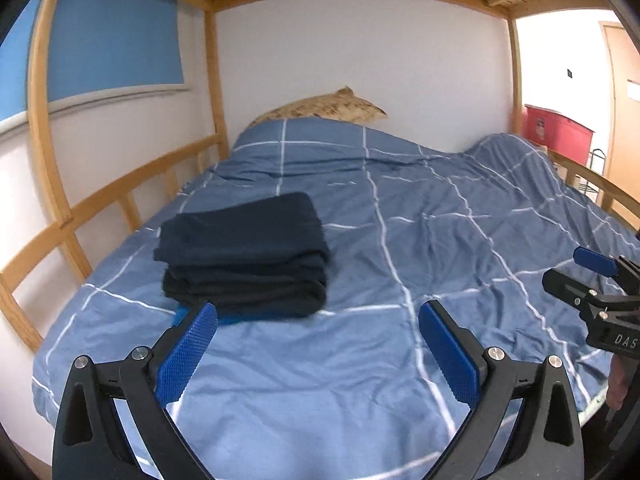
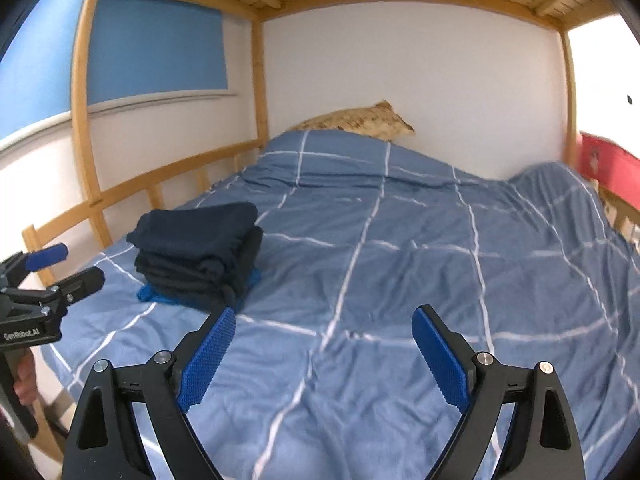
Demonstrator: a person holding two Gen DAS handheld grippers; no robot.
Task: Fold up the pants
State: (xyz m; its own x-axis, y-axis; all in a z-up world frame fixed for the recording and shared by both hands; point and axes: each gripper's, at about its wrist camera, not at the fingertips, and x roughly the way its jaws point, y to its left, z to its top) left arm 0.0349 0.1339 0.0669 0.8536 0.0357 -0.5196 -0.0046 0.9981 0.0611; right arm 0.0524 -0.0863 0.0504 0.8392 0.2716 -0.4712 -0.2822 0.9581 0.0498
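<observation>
A stack of folded dark navy pants [image 1: 244, 256] [image 2: 200, 252] lies on the left side of the bed, with a brighter blue garment [image 2: 150, 294] peeking out underneath. My left gripper [image 1: 319, 312] is open just in front of the stack, a little to its right, with only bedding between its blue pads. My right gripper [image 2: 325, 316] is open too and empty, over the middle of the bed to the right of the stack. Each gripper shows in the other's view: the right one [image 1: 568, 270] at the right edge, the left one [image 2: 76, 264] at the left edge.
A blue checked duvet [image 1: 440, 220] covers the bed, bunched up at the far right. A patterned tan pillow [image 1: 332, 106] leans at the head. A wooden guard rail [image 1: 100, 208] runs along the left wall. A red box [image 1: 556, 130] stands past the right post. Slats of the bunk above hang overhead.
</observation>
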